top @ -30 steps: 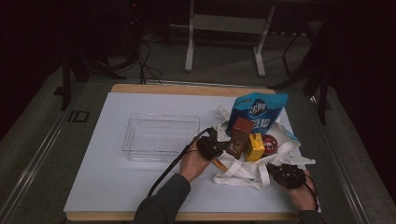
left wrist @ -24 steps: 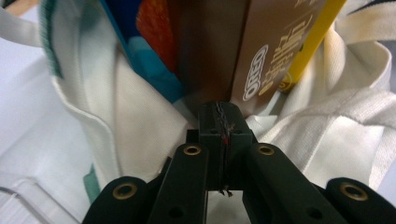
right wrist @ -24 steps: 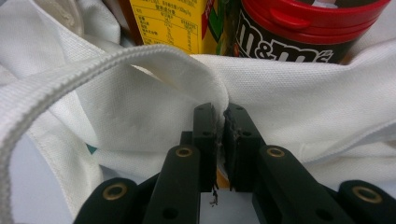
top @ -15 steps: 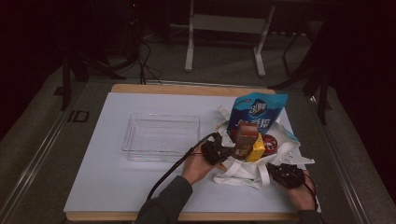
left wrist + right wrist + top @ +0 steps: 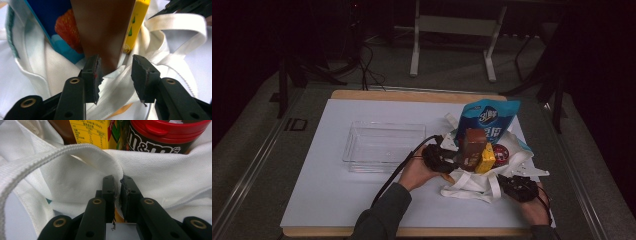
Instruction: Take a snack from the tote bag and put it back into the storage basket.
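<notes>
Brown box (image 5: 103, 32) stands just beyond the left tongs' (image 5: 115, 75) parted jaws.

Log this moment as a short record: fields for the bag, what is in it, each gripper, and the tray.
bag: white tote bag, lying open on the table's right side
contents: blue pouch, brown box, yellow carton, red-lidded candy jar
left gripper: jaws have just been opening; apart at the brown box's lower corner
right gripper: clamped on the bag's fabric edge
tray: clear plastic tray, left of the bag, nothing in it
</notes>
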Action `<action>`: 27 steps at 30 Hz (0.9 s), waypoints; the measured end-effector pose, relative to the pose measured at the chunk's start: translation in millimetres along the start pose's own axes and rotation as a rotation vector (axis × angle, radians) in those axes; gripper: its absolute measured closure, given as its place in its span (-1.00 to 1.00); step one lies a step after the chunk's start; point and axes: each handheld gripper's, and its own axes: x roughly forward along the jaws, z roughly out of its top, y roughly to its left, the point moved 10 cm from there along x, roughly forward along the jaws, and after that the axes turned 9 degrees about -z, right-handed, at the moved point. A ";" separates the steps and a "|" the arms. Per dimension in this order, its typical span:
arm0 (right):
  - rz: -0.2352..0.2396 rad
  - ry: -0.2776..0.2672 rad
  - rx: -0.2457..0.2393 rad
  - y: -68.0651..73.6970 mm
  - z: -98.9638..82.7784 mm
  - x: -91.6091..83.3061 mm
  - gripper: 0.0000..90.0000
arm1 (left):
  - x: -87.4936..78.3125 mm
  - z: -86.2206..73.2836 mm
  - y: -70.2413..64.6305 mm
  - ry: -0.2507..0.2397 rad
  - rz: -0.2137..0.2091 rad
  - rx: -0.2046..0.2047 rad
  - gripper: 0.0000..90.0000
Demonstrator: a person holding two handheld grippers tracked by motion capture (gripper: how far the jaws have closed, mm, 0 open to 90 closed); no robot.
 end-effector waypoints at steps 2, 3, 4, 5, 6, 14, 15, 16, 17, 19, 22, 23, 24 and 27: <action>0.001 0.000 0.000 -0.2 -0.1 0.0 0.82 | -3.0 2.4 0.7 0.005 -0.005 0.003 0.26; 0.002 -0.001 0.002 -0.1 -0.1 0.1 0.81 | -4.6 4.6 1.0 0.002 -0.006 0.004 0.22; 0.004 -0.002 0.006 0.0 -0.2 0.1 0.81 | -6.8 7.0 1.5 -0.001 -0.006 0.008 0.18; 0.005 -0.002 0.008 0.0 -0.3 0.0 0.81 | -6.8 7.0 1.5 -0.001 -0.006 0.008 0.16; 0.006 -0.002 0.009 0.0 -0.4 0.1 0.80 | -12.0 13.1 2.2 -0.025 -0.007 0.010 0.12; 0.013 -0.007 0.015 0.1 -0.7 0.6 0.79 | -30.0 34.8 5.3 -0.120 -0.068 0.041 -0.21; 0.013 -0.008 0.016 0.0 -0.6 0.7 0.79 | -31.3 37.0 5.5 -0.131 -0.076 0.042 -0.25; 0.012 -0.010 0.013 -0.3 -0.6 0.9 0.79 | -32.5 39.2 6.2 -0.139 -0.079 0.044 -0.27; 0.013 -0.010 0.015 -0.1 -0.7 0.9 0.79 | -33.0 41.4 7.1 -0.149 -0.078 0.045 -0.30; 0.014 -0.011 0.016 -0.1 -0.7 1.0 0.79 | -33.9 45.6 8.2 -0.164 -0.085 0.048 -0.36; 0.017 -0.012 0.020 0.0 -0.7 1.0 0.79 | -35.5 52.7 9.9 -0.181 -0.091 0.057 -0.46; 0.017 -0.012 0.020 0.0 -0.7 1.0 0.79 | -35.5 52.7 9.9 -0.181 -0.091 0.057 -0.47; 0.018 -0.013 0.020 0.0 -0.7 1.1 0.79 | -36.7 57.3 10.9 -0.199 -0.103 0.059 -0.47; 0.019 -0.012 0.020 0.0 -0.9 1.1 0.79 | -35.6 62.7 13.9 -0.211 -0.107 0.070 -0.57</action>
